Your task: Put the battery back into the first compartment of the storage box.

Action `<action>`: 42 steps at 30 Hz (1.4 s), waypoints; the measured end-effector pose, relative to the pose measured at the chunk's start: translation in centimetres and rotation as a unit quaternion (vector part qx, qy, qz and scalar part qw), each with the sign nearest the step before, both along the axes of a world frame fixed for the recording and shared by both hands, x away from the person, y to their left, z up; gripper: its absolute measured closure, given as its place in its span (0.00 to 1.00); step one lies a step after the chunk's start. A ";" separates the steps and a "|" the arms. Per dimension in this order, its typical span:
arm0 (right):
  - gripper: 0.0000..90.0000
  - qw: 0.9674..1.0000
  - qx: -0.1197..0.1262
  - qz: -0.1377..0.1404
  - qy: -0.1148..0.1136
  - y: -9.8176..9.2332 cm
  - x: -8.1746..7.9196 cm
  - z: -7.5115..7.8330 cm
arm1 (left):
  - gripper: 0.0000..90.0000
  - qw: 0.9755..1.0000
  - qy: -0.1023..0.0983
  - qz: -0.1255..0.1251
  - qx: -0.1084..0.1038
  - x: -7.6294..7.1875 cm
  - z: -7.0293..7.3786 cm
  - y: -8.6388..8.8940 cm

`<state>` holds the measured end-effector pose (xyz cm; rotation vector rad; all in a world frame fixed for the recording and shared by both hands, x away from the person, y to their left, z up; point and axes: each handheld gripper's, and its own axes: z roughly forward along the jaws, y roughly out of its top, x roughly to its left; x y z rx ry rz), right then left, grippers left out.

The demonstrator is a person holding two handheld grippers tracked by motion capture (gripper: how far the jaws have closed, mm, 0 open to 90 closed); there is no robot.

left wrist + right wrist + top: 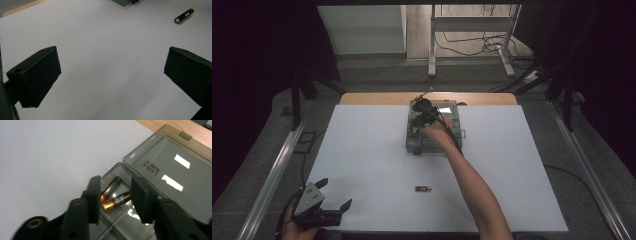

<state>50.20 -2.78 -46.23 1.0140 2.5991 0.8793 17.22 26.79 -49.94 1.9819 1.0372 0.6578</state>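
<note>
The right gripper (116,201) hangs parted and empty over the clear box's (150,225) corner cell, two batteries (113,195) below. Withdrawing carelessly could clip a wall. One battery (423,188) waits on the white table (362,165); the left gripper (332,197) gapes idle.

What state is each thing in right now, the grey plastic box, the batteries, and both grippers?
Translucent grey plastic box: open, hinged lid folded back flat.
Two black-and-copper batteries: lying in a corner compartment of the box, touching.
Single black-and-copper battery: loose on the white table, lying flat.
Right gripper: over the box, jaws apart, nothing gripped.
Left gripper: wide open, empty.
</note>
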 end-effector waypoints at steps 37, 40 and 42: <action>0.00 0.994 0.024 0.102 0.019 -5.6 -10.1 1.9 | 0.02 1.000 0.000 0.000 0.016 0.0 0.0 -0.4; 0.00 0.994 0.009 0.105 0.026 -5.8 -11.2 1.7 | 0.02 1.000 0.000 0.000 0.017 0.0 0.0 -0.5; 0.00 0.994 0.005 0.105 0.037 -5.9 -11.8 1.6 | 0.02 1.000 0.000 0.000 0.018 0.0 0.0 -0.5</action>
